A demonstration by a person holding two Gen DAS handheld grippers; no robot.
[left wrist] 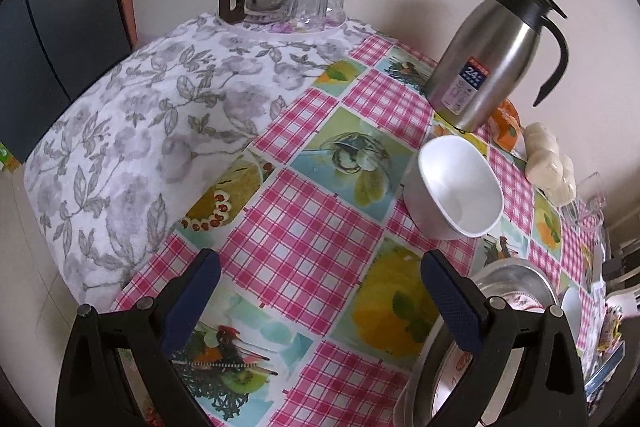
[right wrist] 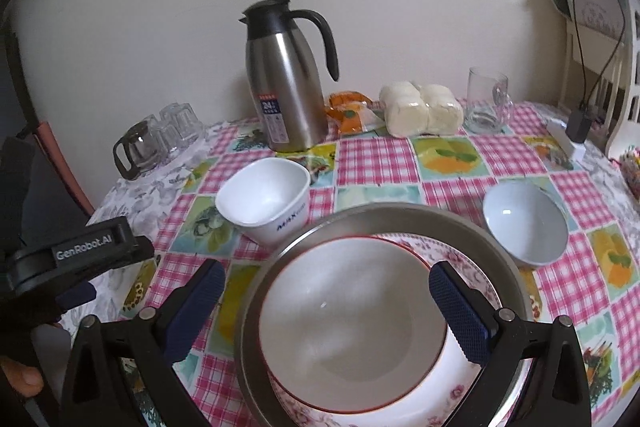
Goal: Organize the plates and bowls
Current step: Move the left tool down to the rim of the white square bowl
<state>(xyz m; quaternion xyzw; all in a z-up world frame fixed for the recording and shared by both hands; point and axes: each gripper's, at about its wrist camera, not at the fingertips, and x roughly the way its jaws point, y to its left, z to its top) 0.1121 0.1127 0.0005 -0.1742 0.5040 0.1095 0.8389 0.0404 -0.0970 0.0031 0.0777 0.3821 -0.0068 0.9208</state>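
Note:
A steel plate holds a floral plate with a red-rimmed white bowl stacked inside it. My right gripper is open just above this stack, fingers either side of the bowl, holding nothing. A white square bowl stands behind left of the stack, and a pale blue bowl to the right. My left gripper is open and empty over the tablecloth, left of the stack; the white square bowl is ahead to its right.
A steel thermos jug stands at the back by the wall, with wrapped buns, an orange packet and a glass mug. A glass coffee pot and upturned glasses sit at the far left. A chair stands right.

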